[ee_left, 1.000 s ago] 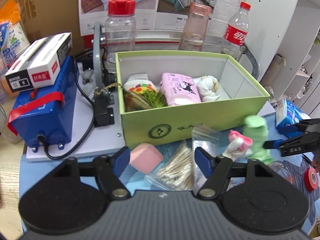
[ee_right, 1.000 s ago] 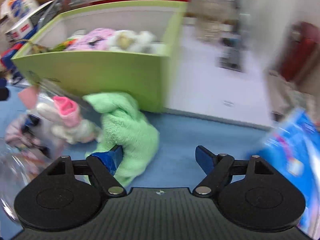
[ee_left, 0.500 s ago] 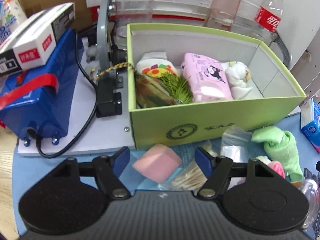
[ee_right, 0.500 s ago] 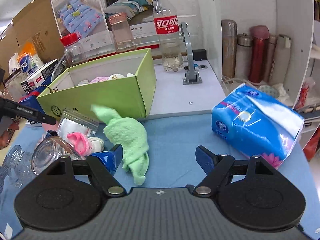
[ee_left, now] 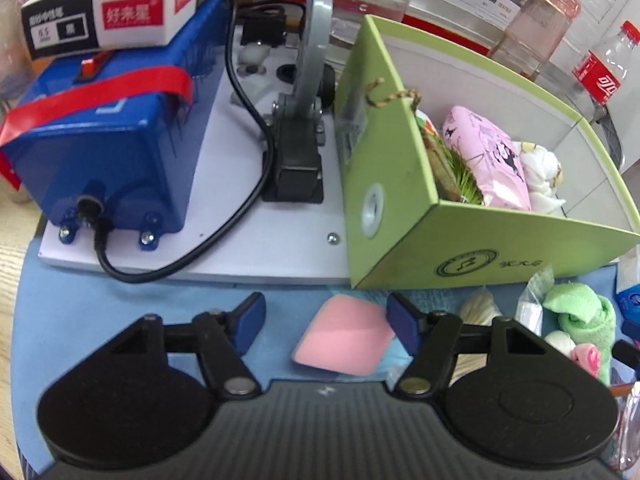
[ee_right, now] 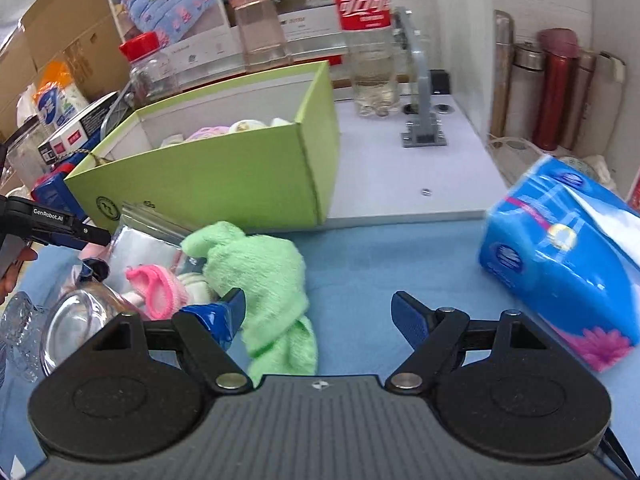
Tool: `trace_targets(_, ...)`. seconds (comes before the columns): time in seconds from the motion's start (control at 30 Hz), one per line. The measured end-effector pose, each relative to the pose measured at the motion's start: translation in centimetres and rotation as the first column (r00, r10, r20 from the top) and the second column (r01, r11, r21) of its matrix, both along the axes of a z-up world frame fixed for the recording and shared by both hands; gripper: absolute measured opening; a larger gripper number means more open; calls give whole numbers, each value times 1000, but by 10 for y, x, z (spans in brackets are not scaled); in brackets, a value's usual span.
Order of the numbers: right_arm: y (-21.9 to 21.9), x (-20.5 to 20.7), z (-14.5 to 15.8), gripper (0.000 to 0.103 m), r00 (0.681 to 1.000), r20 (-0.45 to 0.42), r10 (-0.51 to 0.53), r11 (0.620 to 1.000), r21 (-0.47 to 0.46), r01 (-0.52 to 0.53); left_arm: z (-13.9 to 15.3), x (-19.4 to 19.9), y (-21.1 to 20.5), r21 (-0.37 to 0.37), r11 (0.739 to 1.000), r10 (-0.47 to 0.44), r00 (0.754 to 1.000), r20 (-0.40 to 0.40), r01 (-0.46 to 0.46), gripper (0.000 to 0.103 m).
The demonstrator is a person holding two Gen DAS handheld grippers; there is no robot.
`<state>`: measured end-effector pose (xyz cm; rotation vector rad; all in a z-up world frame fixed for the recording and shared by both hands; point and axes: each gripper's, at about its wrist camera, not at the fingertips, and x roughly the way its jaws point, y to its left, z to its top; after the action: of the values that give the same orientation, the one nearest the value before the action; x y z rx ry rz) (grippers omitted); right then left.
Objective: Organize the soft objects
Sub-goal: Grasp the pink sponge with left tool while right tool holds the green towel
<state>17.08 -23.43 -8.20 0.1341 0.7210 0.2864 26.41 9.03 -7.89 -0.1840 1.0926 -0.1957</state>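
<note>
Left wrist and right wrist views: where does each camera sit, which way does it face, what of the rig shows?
Left wrist: on the left gripper, low over the blue mat, facing the pink sponge and green box; its open fingers show.
Right wrist: on the right gripper, facing the green towel and blue tissue pack; its open fingers show.
Shared: green box, green towel.

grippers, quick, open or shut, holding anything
Left hand-held gripper: open, empty, pink sponge between its fingers.
Right hand-held gripper: open, empty, beside green towel.
</note>
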Motion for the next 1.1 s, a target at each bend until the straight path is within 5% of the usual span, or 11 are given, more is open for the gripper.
trace_targets(0.23,15,9,12,67,999,22,27,1000,4,-27,10,-2,-27,69,989,-131,991,25,129,71)
trace_targets(0.67,15,10,8,67,1000,-10,23,1000,-8,-23,0,-17,7,152,986,-69,997,40,62,70)
trace_targets(0.9,37,42,1,67,996,-68,65,997,49,-61,-1,-17,9,166,986,-36,998,42,28,71)
trace_targets(1.1,23,48,-17,67,992,-126,16,997,-71,-25,-3,-20,4,179,983,-49,997,54,39,73)
